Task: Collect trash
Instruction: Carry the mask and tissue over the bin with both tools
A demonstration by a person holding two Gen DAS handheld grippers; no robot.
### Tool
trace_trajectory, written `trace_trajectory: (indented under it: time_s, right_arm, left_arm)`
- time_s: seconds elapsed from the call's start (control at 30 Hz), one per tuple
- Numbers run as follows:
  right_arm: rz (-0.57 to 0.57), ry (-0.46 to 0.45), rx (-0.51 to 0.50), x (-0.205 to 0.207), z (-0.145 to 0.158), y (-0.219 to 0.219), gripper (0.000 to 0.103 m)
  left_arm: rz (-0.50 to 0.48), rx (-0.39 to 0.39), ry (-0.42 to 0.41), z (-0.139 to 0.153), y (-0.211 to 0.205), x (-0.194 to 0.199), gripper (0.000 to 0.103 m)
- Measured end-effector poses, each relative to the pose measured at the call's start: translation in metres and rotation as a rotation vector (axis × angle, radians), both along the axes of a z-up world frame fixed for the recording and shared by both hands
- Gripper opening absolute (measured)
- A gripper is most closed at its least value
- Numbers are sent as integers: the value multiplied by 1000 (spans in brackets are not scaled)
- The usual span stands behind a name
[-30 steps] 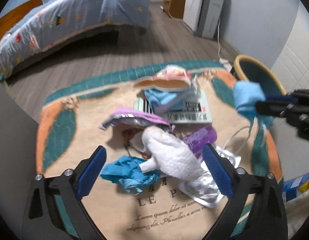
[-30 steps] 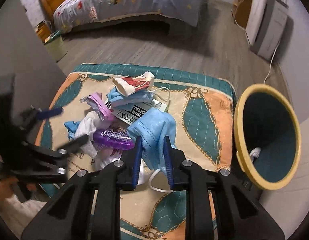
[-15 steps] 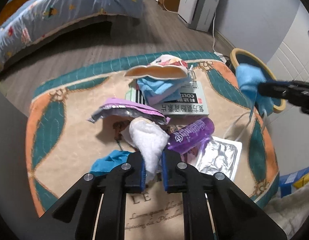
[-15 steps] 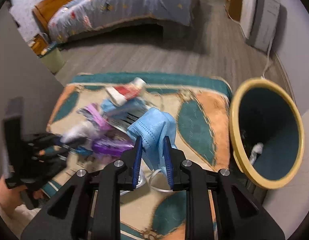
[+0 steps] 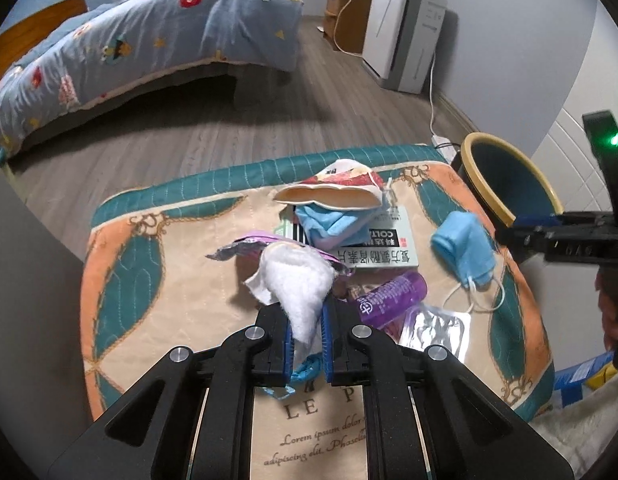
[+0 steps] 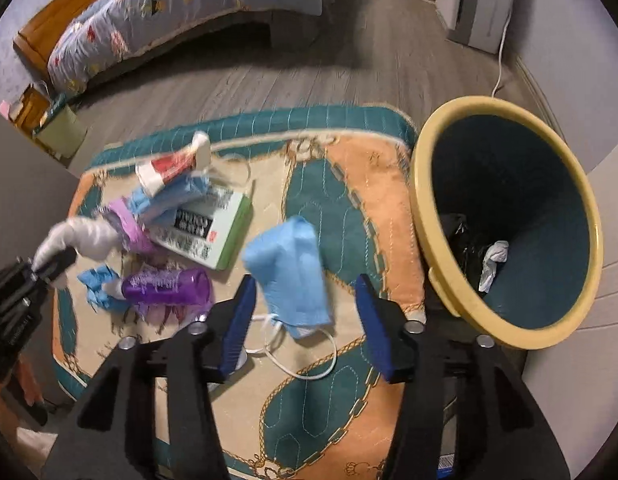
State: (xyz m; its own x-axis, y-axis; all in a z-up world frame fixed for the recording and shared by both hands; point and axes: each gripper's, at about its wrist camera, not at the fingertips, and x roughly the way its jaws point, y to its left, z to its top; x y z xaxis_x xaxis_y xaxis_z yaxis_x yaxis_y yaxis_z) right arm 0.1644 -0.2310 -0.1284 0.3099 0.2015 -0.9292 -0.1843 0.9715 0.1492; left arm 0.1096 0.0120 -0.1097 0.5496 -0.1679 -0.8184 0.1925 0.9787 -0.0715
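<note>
My left gripper (image 5: 305, 312) is shut on a white crumpled tissue (image 5: 297, 280) and holds it just above the patterned mat (image 5: 157, 280). The jaws of my right gripper (image 6: 305, 282) are opening. A blue face mask (image 6: 289, 276) hangs loose between them, touching neither pad, over the mat's right side. The yellow-rimmed teal bin (image 6: 425, 216) stands right of the mat with a tissue scrap inside. On the mat lie a purple bottle (image 6: 165, 286), a medicine box (image 6: 205, 232), a crumpled blue scrap (image 6: 97, 284) and a foil pack (image 5: 437, 328).
A bed (image 5: 149, 40) with a blue quilt stands beyond the mat across the wood floor. A white appliance (image 5: 401, 36) and its cable (image 5: 431, 92) are at the back right. A grey wall (image 5: 33, 280) borders the mat's left side.
My left gripper closed on the white tissue and lifted it a little. My right gripper moved towards the bin, and its jaws parted and let go of the blue mask.
</note>
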Motion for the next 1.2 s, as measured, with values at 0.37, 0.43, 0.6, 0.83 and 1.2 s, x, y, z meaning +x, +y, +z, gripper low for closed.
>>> trace_trajectory:
  time_s: [0.37,0.43,0.6,0.83,1.2]
  right_arm:
    - [127,94,-99,-2,-46,32,18]
    - [118,73,-82,-1,-38,29,9]
    - [94,-11,-21,2,-5,23,7]
    - [89,-124,38,5,41,20,7]
    - [30,-236,57,15,87,-18,7]
  left_arm:
    - [-18,11,-9,0,-5,0,12]
    - [-11,1,-21,4,-3,0,12]
    - [-5,-21,-85,25,-2,-3,11]
    - [-27,-12,-192,58,-5,-11,11]
    - [-72,7,-231,70,-29,-8,11]
